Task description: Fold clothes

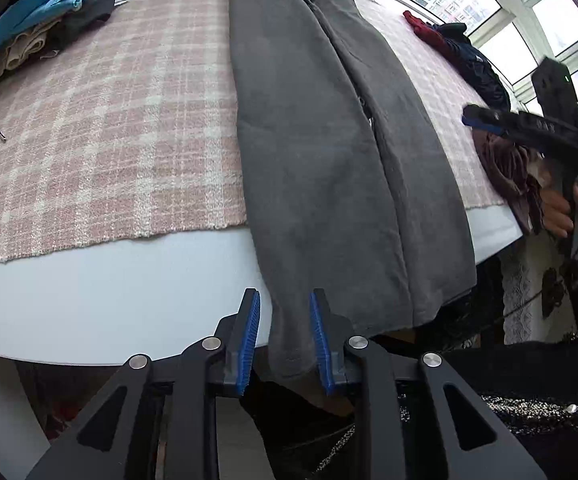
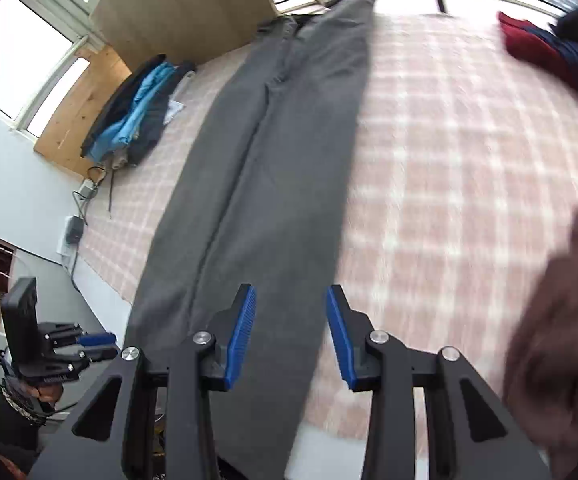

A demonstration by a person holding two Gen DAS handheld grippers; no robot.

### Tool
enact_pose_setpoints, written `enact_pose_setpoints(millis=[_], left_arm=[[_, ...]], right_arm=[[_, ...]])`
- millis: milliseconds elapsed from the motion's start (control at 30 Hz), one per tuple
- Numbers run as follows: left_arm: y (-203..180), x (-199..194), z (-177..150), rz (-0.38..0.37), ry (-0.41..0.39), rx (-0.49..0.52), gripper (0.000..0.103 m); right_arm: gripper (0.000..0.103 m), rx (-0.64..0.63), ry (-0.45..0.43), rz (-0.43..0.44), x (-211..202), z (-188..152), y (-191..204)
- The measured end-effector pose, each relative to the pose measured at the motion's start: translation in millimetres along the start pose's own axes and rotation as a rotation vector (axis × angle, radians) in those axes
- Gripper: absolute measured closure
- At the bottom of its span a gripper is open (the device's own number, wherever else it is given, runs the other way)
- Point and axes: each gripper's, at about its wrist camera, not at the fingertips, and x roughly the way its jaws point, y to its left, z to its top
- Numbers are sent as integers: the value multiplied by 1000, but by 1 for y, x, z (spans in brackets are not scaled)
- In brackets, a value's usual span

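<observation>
Grey trousers (image 1: pixel 309 140) lie lengthwise on a pink plaid blanket (image 1: pixel 109 120), waist far away, both leg hems hanging over the near edge. My left gripper (image 1: pixel 283 340) is open below that edge, its blue pads (image 1: pixel 249 340) on either side of the left leg's hanging hem without pinching it. In the right wrist view the trousers (image 2: pixel 269 180) run away from me and my right gripper (image 2: pixel 291 332) is open above the right leg near its hem. The left gripper (image 2: pixel 97 346) shows at the lower left, held by a hand. The right gripper (image 1: pixel 485 118) appears blurred at the right of the left wrist view.
A pile of blue, black and beige clothes (image 1: pixel 41 12) sits at the far left of the blanket. Red and navy garments (image 1: pixel 449 40) lie at the far right by the window. A brown garment (image 2: pixel 561 320) lies at the near right. The white mattress edge (image 1: pixel 109 280) runs below the blanket.
</observation>
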Motion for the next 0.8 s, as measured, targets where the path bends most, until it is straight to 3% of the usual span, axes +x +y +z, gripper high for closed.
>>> enact_pose_setpoints(millis=[133,267,500,667,800], left_arm=[[5,7,-13,-35,26,65,74],[3,16,-11,-61,34,81,74],[-9,25,-11,-49,40,122,69],[-17,32,-11,-41,43,152,72],[-19,29,-7,-70,43,149,91]], right_arm=[[66,150,-17,-49,-9,-89,7],[66,163,-71,-140,-10,-129,24],[66,34,-63,-245,11,-128,46],[66,-105,-47,-276,21,-125,63],[69,-191,-40,-296,23,-127,70]])
